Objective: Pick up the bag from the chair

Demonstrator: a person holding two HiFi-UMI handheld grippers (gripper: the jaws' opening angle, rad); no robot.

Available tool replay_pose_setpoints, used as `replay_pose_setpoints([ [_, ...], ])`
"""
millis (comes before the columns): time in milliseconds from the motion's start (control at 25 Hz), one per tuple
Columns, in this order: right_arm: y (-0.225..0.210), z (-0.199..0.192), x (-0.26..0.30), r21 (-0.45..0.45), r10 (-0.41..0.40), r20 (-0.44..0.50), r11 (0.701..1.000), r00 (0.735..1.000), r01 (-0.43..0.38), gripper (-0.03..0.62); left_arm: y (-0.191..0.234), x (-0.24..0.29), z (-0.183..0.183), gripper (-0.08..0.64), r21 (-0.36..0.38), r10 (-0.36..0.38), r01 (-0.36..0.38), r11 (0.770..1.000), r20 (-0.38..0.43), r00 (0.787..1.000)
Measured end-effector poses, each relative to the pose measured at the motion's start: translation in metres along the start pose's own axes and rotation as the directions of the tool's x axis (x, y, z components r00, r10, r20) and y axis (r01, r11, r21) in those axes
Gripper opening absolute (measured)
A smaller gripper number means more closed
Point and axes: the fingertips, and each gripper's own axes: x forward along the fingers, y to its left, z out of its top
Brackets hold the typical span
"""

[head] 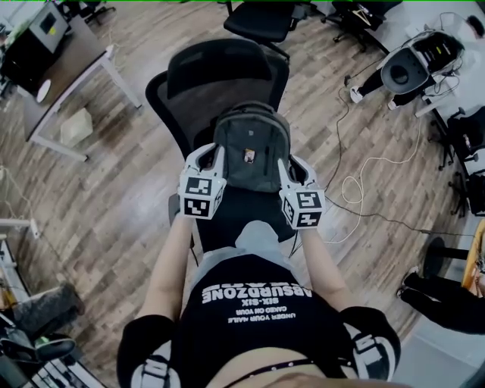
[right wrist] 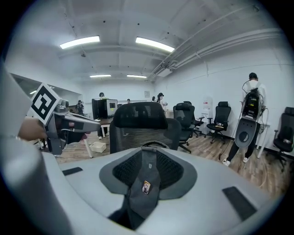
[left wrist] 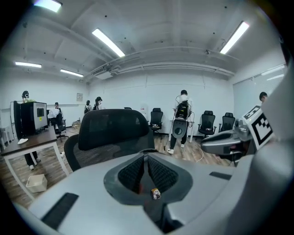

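A grey backpack (head: 250,144) stands on the seat of a black mesh office chair (head: 227,72), its small badge facing up at me. My left gripper (head: 203,155) is at the bag's left side and my right gripper (head: 295,165) at its right side. In the left gripper view the pads (left wrist: 134,173) are almost together on a thin dark fold with the badge just below. The right gripper view shows a strip of the bag's grey fabric (right wrist: 148,176) pinched between the pads (right wrist: 125,170). The chair's backrest (left wrist: 115,126) rises behind.
A desk (head: 61,68) stands at the left with a white box (head: 76,125) on the wooden floor. Cables (head: 356,186) trail on the floor to the right. Another chair (head: 261,19) is beyond, and a wheeled machine (head: 413,68) at the upper right. People (left wrist: 183,119) stand at the far wall.
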Motion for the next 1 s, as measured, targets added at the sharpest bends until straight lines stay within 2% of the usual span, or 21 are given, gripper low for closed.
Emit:
replay_pose_setpoints([
  [200, -0.014, -0.007, 0.024, 0.019, 0.013, -0.034, 1.000, 0.999, -0.012, 0.111, 0.012, 0.024, -0.005, 0.033, 0.026, 0.041, -0.041, 0.999, -0.025, 0.999],
  [320, -0.024, -0.007, 0.037, 0.018, 0.015, -0.044, 1.000, 0.999, -0.014, 0.120, 0.013, 0.040, -0.008, 0.086, 0.038, 0.041, -0.039, 0.998, -0.042, 0.998],
  [840, -0.046, -0.035, 0.089, -0.010, 0.013, -0.137, 1.000, 0.991, -0.015, 0.152, 0.032, 0.106, -0.043, 0.160, 0.127, 0.052, -0.032, 0.991, -0.159, 0.986],
  [1000, -0.054, -0.046, 0.100, -0.017, 0.007, -0.169, 1.000, 0.986, -0.010, 0.158, 0.036, 0.121, -0.047, 0.167, 0.145, 0.049, -0.024, 0.989, -0.173, 0.984],
])
